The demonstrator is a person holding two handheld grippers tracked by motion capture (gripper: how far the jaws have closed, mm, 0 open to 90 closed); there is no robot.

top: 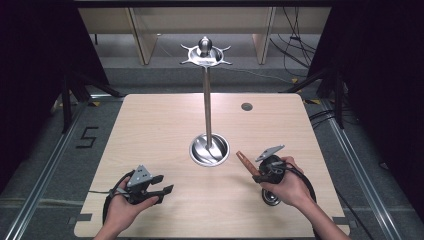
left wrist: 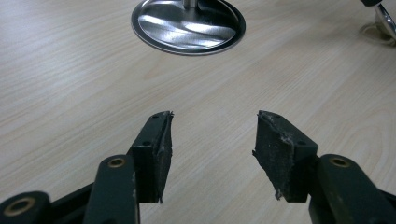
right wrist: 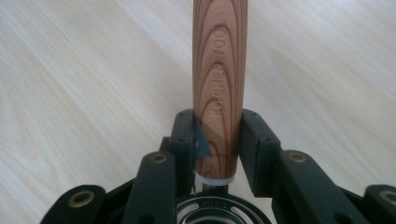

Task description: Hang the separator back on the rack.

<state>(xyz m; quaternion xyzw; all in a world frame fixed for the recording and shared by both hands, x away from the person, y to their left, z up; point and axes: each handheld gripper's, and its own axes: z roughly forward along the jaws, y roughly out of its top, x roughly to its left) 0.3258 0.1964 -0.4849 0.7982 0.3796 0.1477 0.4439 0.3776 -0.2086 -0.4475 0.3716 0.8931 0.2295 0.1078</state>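
Transport of the wooden-handled utensil (right wrist: 219,84), clamped in the right gripper (top: 261,172), is judged underway toward the steel hanging stand (top: 209,150) ahead, while the left gripper (left wrist: 212,154) is held open.

Light wooden table (top: 150,130) with a dark round hole (top: 246,106) near its far edge. A steel stand's round base (top: 209,150) rests on it at centre, ahead of and between the two grippers; its pole rises upright. Bare wood lies under the left gripper (left wrist: 212,140).
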